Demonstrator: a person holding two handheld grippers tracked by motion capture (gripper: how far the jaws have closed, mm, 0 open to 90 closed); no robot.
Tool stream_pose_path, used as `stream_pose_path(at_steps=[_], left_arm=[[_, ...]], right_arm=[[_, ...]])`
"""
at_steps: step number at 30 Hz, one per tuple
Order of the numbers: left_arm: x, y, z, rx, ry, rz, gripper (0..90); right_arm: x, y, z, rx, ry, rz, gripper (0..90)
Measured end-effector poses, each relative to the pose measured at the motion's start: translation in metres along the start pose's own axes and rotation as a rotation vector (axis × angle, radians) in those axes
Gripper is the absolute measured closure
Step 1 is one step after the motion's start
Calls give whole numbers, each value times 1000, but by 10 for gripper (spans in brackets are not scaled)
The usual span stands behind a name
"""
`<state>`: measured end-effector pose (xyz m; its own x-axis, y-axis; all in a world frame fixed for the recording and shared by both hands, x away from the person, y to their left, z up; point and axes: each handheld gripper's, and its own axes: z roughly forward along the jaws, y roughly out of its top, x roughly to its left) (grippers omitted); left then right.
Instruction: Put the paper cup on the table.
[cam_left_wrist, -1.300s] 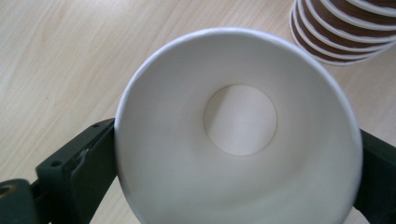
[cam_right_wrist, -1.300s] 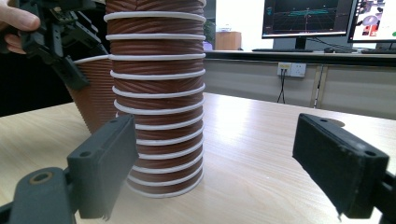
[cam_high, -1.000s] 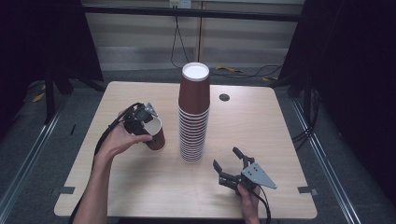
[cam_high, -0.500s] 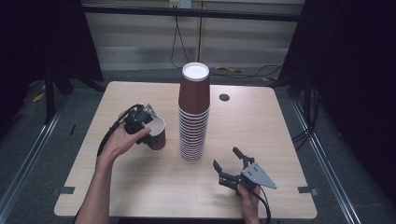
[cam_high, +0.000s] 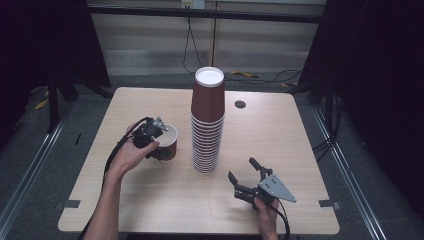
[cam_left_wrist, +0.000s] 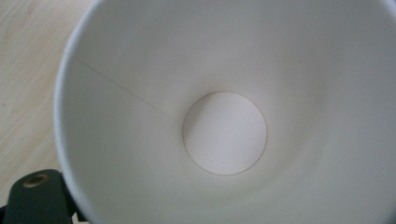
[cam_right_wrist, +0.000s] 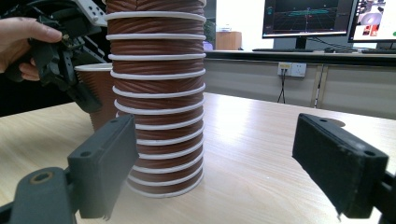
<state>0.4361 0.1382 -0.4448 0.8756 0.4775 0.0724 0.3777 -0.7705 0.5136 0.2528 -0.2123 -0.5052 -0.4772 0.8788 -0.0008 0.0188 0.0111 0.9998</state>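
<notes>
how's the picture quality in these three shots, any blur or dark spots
High view: table well lit, surroundings dark. Left gripper view: cup interior very close, soft, washed out white. Right gripper view: stack sharp, near jaws blurred, monitors bright.

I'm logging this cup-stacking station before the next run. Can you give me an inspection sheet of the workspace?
Surface: pale wood table, with a dark round hole near the far edge.
Job's things: tall stack of upside-down brown cups at the middle; single cup upright left of it, white inside, nothing in it.
Clutter: nothing seen.
Grippers: left gripper at the cup's rim, jaws just closing on its wall; right gripper open, nothing between its jaws, pointed at the stack's base.
Cables: one trails from each gripper; more on the floor behind the table.
Surroundings: dark frame, pale wall, monitors in the right gripper view.
</notes>
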Motion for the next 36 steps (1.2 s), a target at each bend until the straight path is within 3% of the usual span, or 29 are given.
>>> stream_pose_path(at_steps=[6, 9, 11, 12, 19, 22, 24, 26, 29, 31, 36], left_arm=[[0, -11, 2, -75, -3, -24, 139], [-1, -19, 4, -148, 3, -60, 145], [-1, -23, 6, -161, -3, -83, 152], [0, -24, 6, -141, -8, -77, 155], [-2, -36, 11, -159, -15, -103, 155], [-3, -41, 11, -180, -23, -128, 155], [-4, -45, 10, -235, -39, -154, 156], [-7, -48, 10, -231, 5, -170, 156], [-10, -53, 9, -276, -23, -194, 162], [-13, -55, 7, -297, 16, -201, 159], [-19, -63, 2, -339, 48, -216, 157]], right_arm=[[0, 0, 0, 0, 0, 0, 136], [0, 0, 0, 0, 0, 0, 136], [0, 0, 0, 0, 0, 0, 136], [0, 0, 0, 0, 0, 0, 136], [0, 0, 0, 1, 2, 0, 136], [0, 0, 0, 1, 2, 0, 136], [0, 0, 0, 3, 2, 2, 136], [0, 0, 0, 3, 2, 2, 136], [0, 0, 0, 1, 2, 0, 136], [0, 0, 0, 2, 3, 0, 136], [0, 0, 0, 0, 0, 0, 136]])
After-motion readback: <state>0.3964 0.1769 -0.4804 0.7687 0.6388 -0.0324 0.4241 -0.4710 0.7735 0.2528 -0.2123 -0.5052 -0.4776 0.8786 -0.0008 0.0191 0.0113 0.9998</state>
